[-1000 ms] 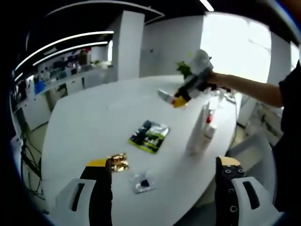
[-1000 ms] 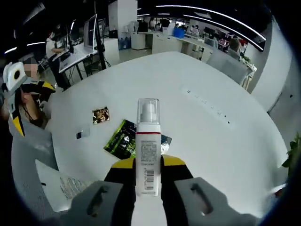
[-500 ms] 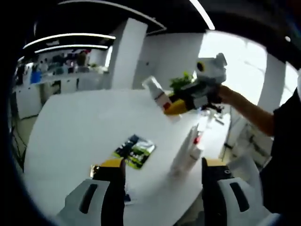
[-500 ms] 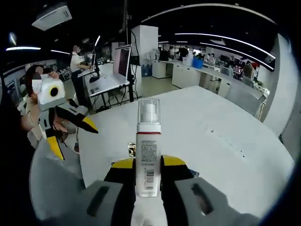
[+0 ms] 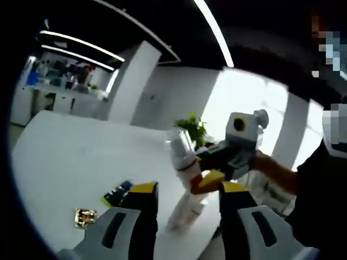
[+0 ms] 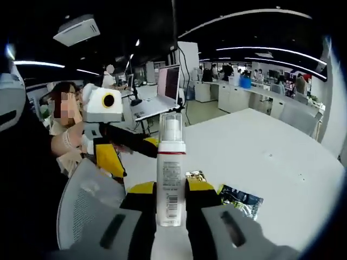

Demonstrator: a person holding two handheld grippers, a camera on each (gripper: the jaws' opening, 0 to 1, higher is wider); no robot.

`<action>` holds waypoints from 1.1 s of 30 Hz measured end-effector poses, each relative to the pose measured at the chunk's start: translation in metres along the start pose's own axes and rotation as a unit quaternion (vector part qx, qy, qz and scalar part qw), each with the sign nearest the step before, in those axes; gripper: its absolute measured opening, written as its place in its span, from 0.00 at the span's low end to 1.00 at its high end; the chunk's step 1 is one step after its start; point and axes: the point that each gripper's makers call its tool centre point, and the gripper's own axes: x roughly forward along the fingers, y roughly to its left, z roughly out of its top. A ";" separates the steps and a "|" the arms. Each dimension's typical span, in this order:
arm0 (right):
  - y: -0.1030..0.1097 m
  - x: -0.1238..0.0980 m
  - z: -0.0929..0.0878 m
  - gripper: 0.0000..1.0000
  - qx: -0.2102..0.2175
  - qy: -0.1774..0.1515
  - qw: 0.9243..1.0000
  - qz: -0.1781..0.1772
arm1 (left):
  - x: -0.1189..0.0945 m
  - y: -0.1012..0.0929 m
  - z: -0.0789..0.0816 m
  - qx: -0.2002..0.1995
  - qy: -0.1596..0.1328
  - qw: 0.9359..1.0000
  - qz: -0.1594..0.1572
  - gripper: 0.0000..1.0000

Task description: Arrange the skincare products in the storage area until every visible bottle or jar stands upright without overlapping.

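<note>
My right gripper (image 6: 171,187) is shut on a white pump bottle (image 6: 171,179) with a clear cap and a red band, held upright above the white table (image 6: 271,162). In the left gripper view that right gripper (image 5: 200,165) comes in from the right, carrying the pump bottle (image 5: 184,157) just ahead of my left gripper (image 5: 188,188). The left gripper's jaws stand apart with nothing between them. Two white bottles (image 5: 187,211) stand close together on the table beyond them. The left gripper (image 6: 138,160) appears open at the left of the right gripper view.
A dark green sachet (image 6: 241,196) and a gold sachet (image 6: 196,175) lie flat on the table; both sachets (image 5: 116,192) (image 5: 85,216) lie left of the standing bottles. A grey mesh chair (image 6: 92,211) stands at the table's near edge. A potted plant (image 5: 192,127) sits behind.
Both views have tilted upward. The right gripper has carried the pump bottle closer to the left gripper. The gap between the left jaws looks narrower.
</note>
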 end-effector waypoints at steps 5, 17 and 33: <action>0.026 -0.001 -0.012 0.19 0.081 -0.049 0.994 0.046 | 0.011 -0.018 -0.009 -0.007 0.011 0.999 -0.050 0.38; 0.048 -0.020 -0.029 0.19 0.162 -0.110 0.978 0.066 | 0.023 -0.044 -0.024 -0.041 0.022 0.993 -0.106 0.27; 0.070 -0.037 -0.047 0.19 0.190 -0.142 0.968 0.080 | 0.037 -0.075 -0.055 -0.086 0.078 0.980 -0.161 0.21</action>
